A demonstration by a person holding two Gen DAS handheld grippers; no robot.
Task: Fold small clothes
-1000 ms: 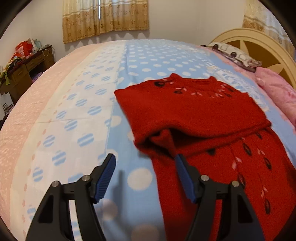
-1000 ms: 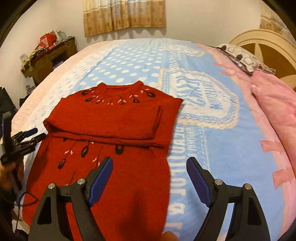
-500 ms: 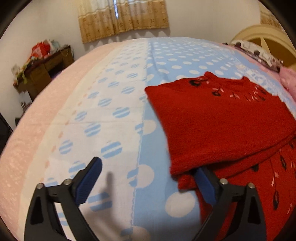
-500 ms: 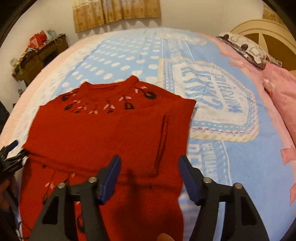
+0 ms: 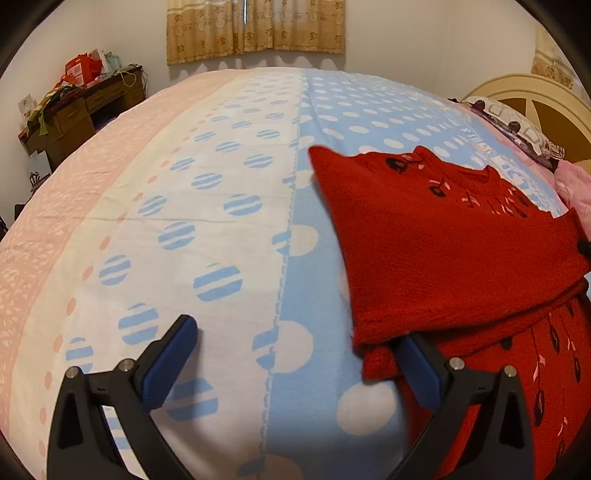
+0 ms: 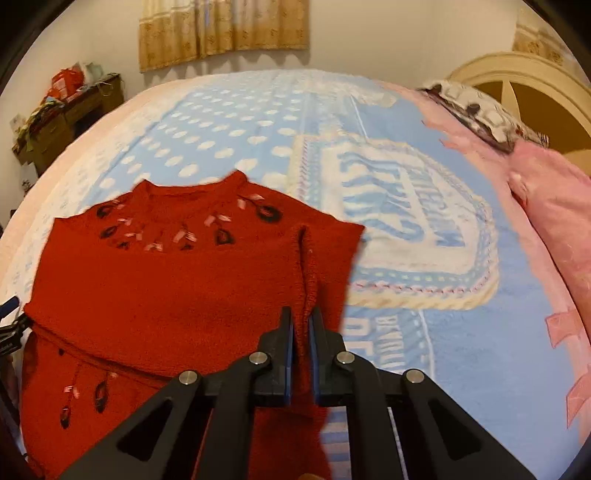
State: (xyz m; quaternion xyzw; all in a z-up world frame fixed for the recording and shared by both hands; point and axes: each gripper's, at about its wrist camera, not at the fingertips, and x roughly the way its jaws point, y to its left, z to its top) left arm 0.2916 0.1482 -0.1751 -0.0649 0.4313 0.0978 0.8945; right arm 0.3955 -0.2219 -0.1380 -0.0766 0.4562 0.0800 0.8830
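A: Starting at the right gripper (image 6: 301,314): apart or together?
B: Together, just been closing, clamped on a raised ridge of the red sweater (image 6: 166,295) near its 3 o'clock edge. Pinched up there probably to lift that side for the next fold.
A: And the left gripper (image 5: 295,332)?
B: Wide apart, just been opening, pressing on nothing. Right-hand finger (image 5: 417,365) tucked against the folded corner of the sweater at 4 o'clock in the left view. A bit of that corner between the jaws, well apart from the other pad. Likely lined up to take the matching side.
A: Placing the sweater how?
B: Flat on the bedspread (image 5: 221,240), neckline toward 12 o'clock, sleeves already folded across the chest, lower part toward 6. Spread flat probably to keep the folds square.
A: Any writing?
B: Only on the crest (image 6: 406,229) printed in the bedspread, at 2 o'clock from the right gripper. Upside down and blurred, so unreadable apart from what looks like a large "2". No label visible on the sweater, just black and pink leaf embroidery.
A: Farther out?
B: Cluttered desk (image 5: 85,107) at 10 o'clock, curtains (image 5: 255,29) at 12, headboard (image 5: 535,110) at 2.
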